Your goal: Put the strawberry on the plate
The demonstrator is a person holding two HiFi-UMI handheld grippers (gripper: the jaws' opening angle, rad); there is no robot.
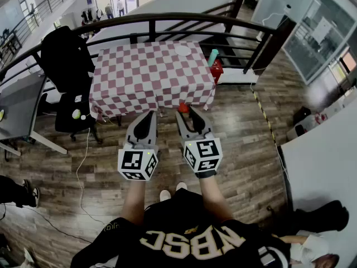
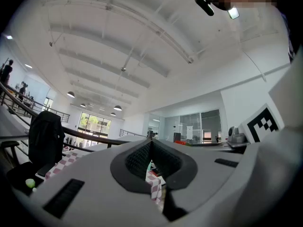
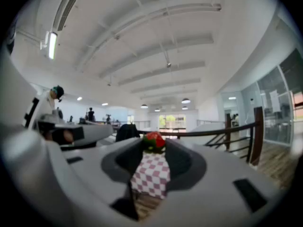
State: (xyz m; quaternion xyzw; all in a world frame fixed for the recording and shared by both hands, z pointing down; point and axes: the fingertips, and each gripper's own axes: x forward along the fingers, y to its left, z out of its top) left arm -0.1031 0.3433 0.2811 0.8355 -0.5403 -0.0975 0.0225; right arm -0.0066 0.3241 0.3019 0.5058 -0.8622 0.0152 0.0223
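My right gripper (image 1: 186, 114) has its jaws fairly wide and pinched on the strawberry (image 1: 183, 106). It sits at the very tips, just above centre of the head view, short of the checked table (image 1: 150, 74). My left gripper (image 1: 148, 116) is closed on nothing, pads together. The berry should be light, soft and easily bruised, so I'd want a gentle squeeze across its broad shoulders. In the right gripper view its green leaves sit low and left and the red end points up, so I judge its long axis runs roughly along the jaws. The white plate (image 1: 182, 50) lies upper centre, at the table's far edge
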